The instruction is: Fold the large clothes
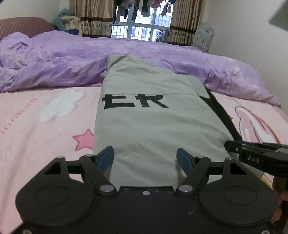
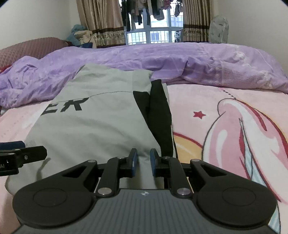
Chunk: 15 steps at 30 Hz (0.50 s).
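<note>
Now the grey sweatshirt lies folded long on the pink bed sheet, soft and limp, so take its near hem corners: left claw gapes wide over it, right claw pinches its hem.

Bed with pink cartoon sheet; folded grey garment lies on it, crumpled purple duvet behind.

Home bedroom: bed with pink cartoon sheet, rumpled purple duvet, far curtained window with laundry hanging outside.
</note>
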{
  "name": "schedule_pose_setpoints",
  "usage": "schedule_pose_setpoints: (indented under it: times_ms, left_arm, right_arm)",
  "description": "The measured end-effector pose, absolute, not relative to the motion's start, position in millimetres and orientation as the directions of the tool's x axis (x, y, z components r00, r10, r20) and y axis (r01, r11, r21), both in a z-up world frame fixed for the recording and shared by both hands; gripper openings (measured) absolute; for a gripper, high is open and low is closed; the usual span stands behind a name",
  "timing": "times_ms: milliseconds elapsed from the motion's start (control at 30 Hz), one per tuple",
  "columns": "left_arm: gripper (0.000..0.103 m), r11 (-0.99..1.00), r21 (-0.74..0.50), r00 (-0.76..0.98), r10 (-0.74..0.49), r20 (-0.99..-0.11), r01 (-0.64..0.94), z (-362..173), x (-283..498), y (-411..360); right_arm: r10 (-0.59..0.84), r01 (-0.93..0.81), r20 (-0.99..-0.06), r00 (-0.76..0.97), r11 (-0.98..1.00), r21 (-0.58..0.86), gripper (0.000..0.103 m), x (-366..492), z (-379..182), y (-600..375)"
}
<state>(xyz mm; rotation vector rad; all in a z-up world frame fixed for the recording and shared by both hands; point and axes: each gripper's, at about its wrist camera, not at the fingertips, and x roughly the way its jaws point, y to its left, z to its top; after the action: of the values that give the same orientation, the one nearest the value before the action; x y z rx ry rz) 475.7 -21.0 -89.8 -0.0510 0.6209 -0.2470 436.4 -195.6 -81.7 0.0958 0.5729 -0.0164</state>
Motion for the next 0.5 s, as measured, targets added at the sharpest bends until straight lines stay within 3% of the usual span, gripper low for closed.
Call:
schedule_pose_setpoints:
  times_ms: [233,433,500]
  left_arm:
    - [0.076,0.973,-0.101,0.790,-0.227,-0.569,0.207,-99.3,480.5,-24.4]
    - [0.081,0.970,-0.130,0.799,-0.242,-0.551,0.204,-66.3,452.2,-17.7]
    - [0.085,0.968,-0.147,0.805,-0.252,-0.537,0.204,-51.0,431.0,-12.4]
  right_arm:
    - [0.015,0.045,-0.538,0.843,0.994,0.098,0.018,435.1,-85.8,-195.9]
    - [0.027,0.022,-0.533,0.845,0.996,0.085,0.027,418.2,-67.9,-193.8]
    - [0.018,0.038,-0.513,0.858,0.994,0.098,0.049,397.3,-53.6,-193.5]
